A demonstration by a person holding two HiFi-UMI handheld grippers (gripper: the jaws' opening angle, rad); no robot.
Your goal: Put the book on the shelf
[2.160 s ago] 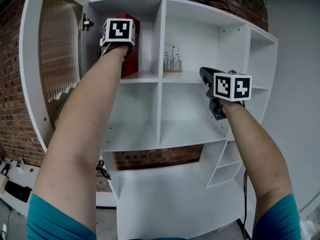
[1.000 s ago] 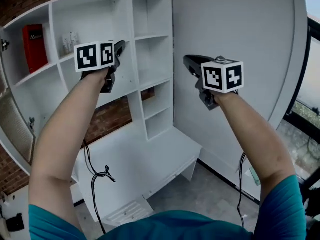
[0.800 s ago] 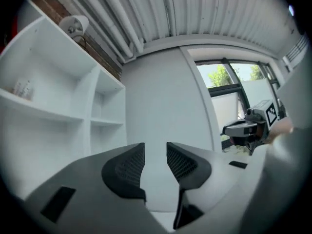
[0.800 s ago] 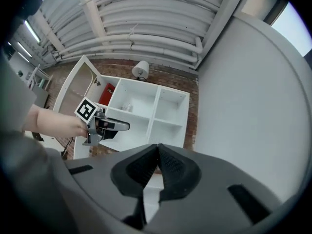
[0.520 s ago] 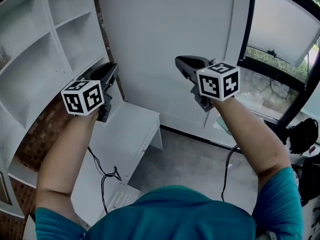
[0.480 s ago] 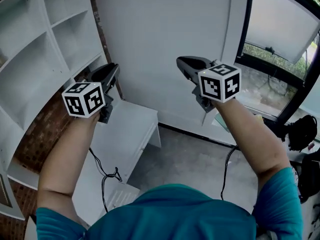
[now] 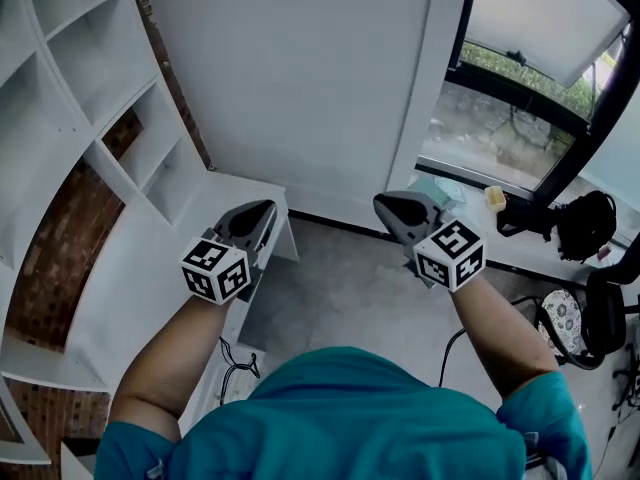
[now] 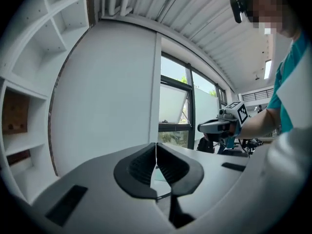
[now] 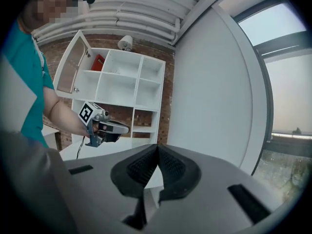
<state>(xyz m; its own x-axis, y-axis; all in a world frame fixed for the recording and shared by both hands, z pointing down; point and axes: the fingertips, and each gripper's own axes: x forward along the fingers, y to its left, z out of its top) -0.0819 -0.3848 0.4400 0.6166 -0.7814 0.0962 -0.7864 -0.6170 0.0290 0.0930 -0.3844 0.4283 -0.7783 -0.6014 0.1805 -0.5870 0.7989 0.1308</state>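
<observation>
Well apart from the shelf (image 9: 122, 82), left gripper (image 8: 156, 150) (jaws just closed) and right gripper (image 9: 157, 151) both hold their jaws together on nothing, while the red book (image 9: 99, 61) sits in the shelf's top-left compartment.

The head camera is looking steeply down from above the left tool (image 7: 262, 210) and the right tool (image 7: 390, 204). Each tool's camera is riding close behind its own jaws, facing along them. Each is catching the other tool beside it, and the right one also the shelf (image 9: 122, 77) beyond.
</observation>
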